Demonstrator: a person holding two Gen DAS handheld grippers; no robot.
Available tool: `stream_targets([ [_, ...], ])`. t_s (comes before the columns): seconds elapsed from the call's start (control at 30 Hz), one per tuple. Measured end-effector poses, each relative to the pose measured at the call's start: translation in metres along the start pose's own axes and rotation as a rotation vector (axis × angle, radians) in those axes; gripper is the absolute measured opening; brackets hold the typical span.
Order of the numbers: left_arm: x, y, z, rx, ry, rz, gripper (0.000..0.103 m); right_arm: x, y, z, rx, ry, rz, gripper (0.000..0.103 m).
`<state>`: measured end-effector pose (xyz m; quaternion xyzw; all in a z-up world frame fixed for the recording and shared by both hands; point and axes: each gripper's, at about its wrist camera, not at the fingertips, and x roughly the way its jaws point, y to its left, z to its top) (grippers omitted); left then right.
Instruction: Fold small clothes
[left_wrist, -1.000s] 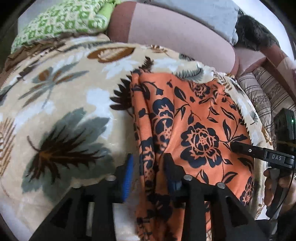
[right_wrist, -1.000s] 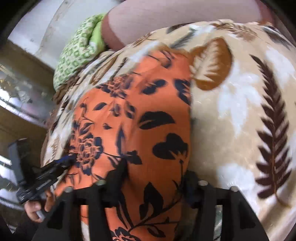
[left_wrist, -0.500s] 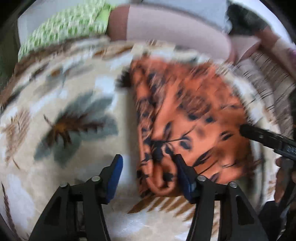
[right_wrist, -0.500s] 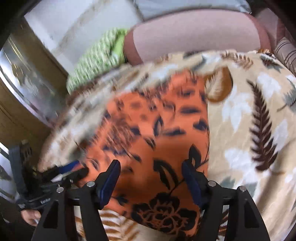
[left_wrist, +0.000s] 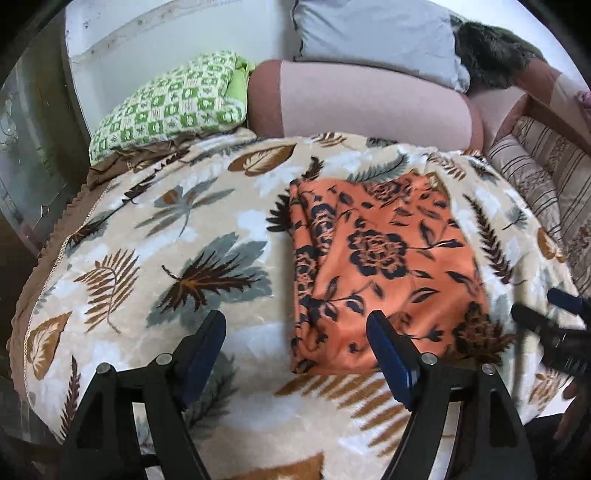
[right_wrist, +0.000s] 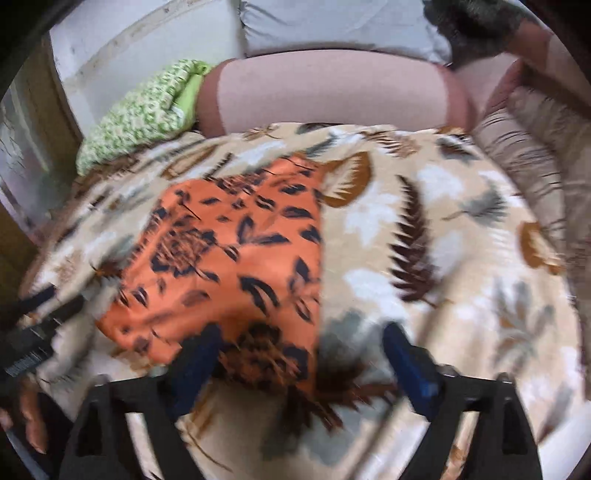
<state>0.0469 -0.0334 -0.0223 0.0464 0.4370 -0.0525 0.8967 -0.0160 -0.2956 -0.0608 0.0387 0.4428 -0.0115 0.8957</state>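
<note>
An orange garment with a dark floral print (left_wrist: 384, 266) lies folded into a rectangle on a beige leaf-patterned blanket (left_wrist: 155, 236). My left gripper (left_wrist: 295, 354) hovers above the garment's near left corner; its jaws are opening and nothing is between its blue pads. The right gripper (left_wrist: 546, 314) shows at the right edge of the left wrist view. In the blurred right wrist view the garment (right_wrist: 229, 266) lies left of centre, and my right gripper (right_wrist: 299, 365) hangs over its near right corner, jaws opening with nothing gripped. The left gripper (right_wrist: 40, 317) shows at the left edge there.
A green checked pillow (left_wrist: 173, 103) and a pink bolster (left_wrist: 369, 103) lie at the back, with a grey cushion (left_wrist: 373, 33) and dark fur (left_wrist: 487, 51) behind. Striped bedding (left_wrist: 546, 173) lies at the right. The blanket's edge drops off at the left and front.
Both grippers let go of the garment's near edge, opened wide, and pulled back and up. The garment now lies flat on the blanket, with far more of the bed in view.
</note>
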Motion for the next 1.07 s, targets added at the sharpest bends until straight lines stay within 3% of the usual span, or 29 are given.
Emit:
stream_targets([
  [0.13,-0.026,-0.011,-0.005,0.025,-0.038,0.010,0.079,-0.023,0.003,-0.013,-0.014,-0.035,-0.018,0.103],
  [0.23,-0.047,-0.016,-0.010,0.030,-0.067,-0.002,0.088,-0.035,0.005,-0.021,-0.031,-0.040,-0.041,0.103],
  [0.43,-0.080,-0.018,-0.015,0.028,-0.112,-0.025,0.089,-0.045,0.012,-0.028,-0.046,-0.040,-0.042,0.103],
  [0.63,-0.084,-0.025,-0.016,0.046,-0.089,-0.030,0.096,-0.046,0.016,-0.029,-0.058,-0.034,-0.035,0.103],
  [0.93,-0.083,-0.027,-0.015,0.037,-0.090,-0.070,0.097,-0.046,0.015,-0.026,-0.062,-0.036,-0.037,0.103],
  [1.07,-0.081,-0.029,-0.015,0.049,-0.093,-0.051,0.097,-0.046,0.016,-0.025,-0.064,-0.035,-0.037,0.103],
])
